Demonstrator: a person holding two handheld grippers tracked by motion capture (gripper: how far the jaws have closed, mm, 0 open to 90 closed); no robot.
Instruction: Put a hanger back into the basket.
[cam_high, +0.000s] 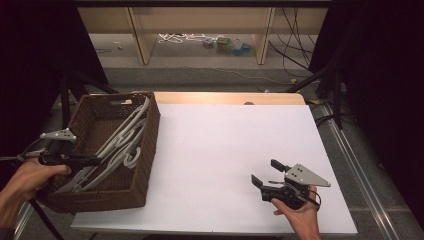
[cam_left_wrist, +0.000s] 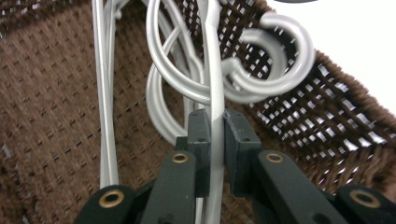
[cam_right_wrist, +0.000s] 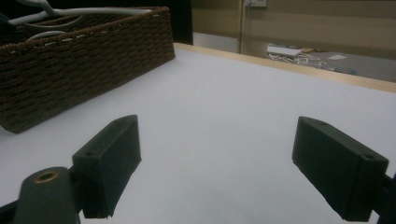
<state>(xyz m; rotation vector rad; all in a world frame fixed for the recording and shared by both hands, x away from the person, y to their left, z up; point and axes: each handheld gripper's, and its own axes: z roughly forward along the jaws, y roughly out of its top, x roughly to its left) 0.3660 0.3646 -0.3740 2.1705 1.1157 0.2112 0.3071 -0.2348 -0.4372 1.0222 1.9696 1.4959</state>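
Note:
A brown wicker basket (cam_high: 150, 145) stands at the table's left and holds several grey plastic hangers (cam_high: 122, 142). My left gripper (cam_high: 95, 161) reaches into it from the left. In the left gripper view its two pads press from both sides on the straight bar of one grey hanger (cam_left_wrist: 213, 88), with hooked hanger ends (cam_left_wrist: 285, 60) lying just beyond. My right gripper (cam_high: 264, 172) rests low at the table's front right, jaws wide apart and nothing between them (cam_right_wrist: 215, 163). The basket (cam_right_wrist: 93, 70) shows off to its left.
The white table top (cam_high: 225, 145) stretches between the basket and my right gripper. A wooden strip (cam_high: 225, 97) runs along the far edge. Beyond it lie a floor with cables (cam_high: 295, 60) and table legs. Dark curtains flank both sides.

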